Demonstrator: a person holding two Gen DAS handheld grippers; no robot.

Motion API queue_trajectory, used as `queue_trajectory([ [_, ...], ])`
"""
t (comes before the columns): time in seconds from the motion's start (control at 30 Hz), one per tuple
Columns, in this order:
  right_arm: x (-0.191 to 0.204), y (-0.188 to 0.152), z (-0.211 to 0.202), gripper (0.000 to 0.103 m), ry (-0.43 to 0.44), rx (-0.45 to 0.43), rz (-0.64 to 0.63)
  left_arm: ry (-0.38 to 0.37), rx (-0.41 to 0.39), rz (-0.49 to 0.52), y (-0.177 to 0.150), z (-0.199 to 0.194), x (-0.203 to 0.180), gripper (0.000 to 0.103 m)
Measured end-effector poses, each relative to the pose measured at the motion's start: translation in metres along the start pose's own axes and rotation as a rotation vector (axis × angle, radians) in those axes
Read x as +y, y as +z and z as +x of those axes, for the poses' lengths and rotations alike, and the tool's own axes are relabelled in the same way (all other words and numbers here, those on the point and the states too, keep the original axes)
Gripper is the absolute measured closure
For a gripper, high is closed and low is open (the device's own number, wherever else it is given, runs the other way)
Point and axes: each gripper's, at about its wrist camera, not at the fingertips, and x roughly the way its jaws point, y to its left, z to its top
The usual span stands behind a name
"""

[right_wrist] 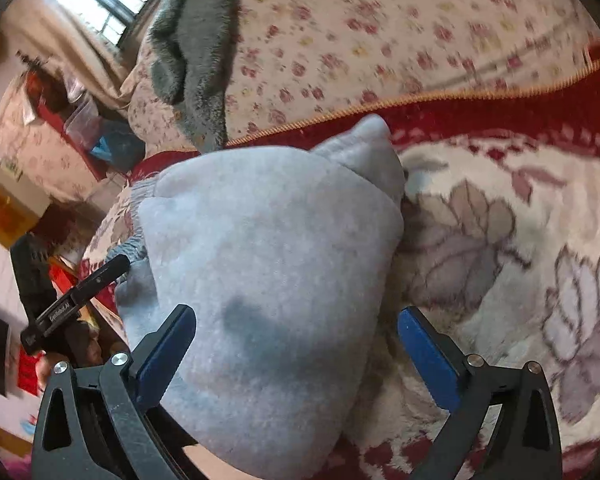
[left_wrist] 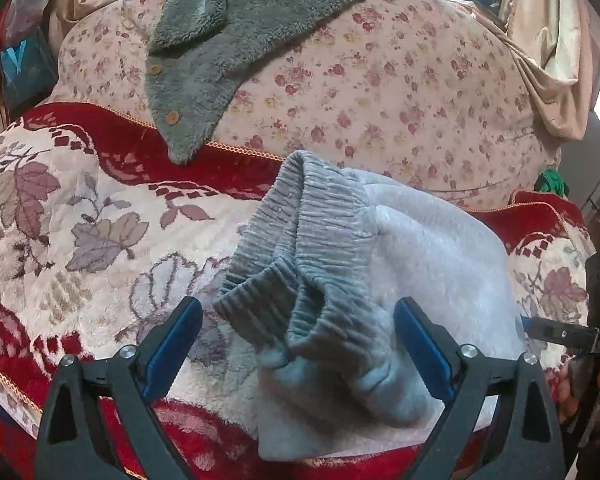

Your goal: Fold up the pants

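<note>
Now the pants lie bunched on the red patterned blanket on the bed, and both my left gripper and right gripper have their fingers spread wide, holding nothing. Soft, light fleece; I'd pinch the ribbed waistband.

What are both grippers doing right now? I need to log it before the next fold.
Left gripper: open, jaws wide on either side of the pants waistband, not gripping.
Right gripper: open, pants between the jaws, not gripping.
</note>
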Motion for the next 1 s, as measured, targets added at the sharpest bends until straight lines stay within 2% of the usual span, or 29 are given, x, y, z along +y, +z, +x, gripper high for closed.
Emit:
queue_trajectory([
  [0.4, -0.010, -0.004, 0.009, 0.000, 0.027, 0.035, 0.037, 0.030, 0.005, 0.023, 0.003, 0.011, -0.005, 0.006],
  [0.5, -0.011, -0.005, 0.014, 0.000, 0.054, 0.038, 0.050, 0.033, 0.012, 0.013, 0.001, 0.017, 0.000, 0.002],
  [0.8, -0.024, -0.006, 0.033, 0.000, 0.162, 0.059, 0.138, -0.018, 0.055, -0.024, -0.010, 0.039, 0.006, 0.000],
  [1.0, -0.028, -0.006, 0.042, 0.000, 0.209, 0.082, 0.173, -0.083, 0.070, -0.085, -0.019, 0.051, 0.017, 0.000],
])
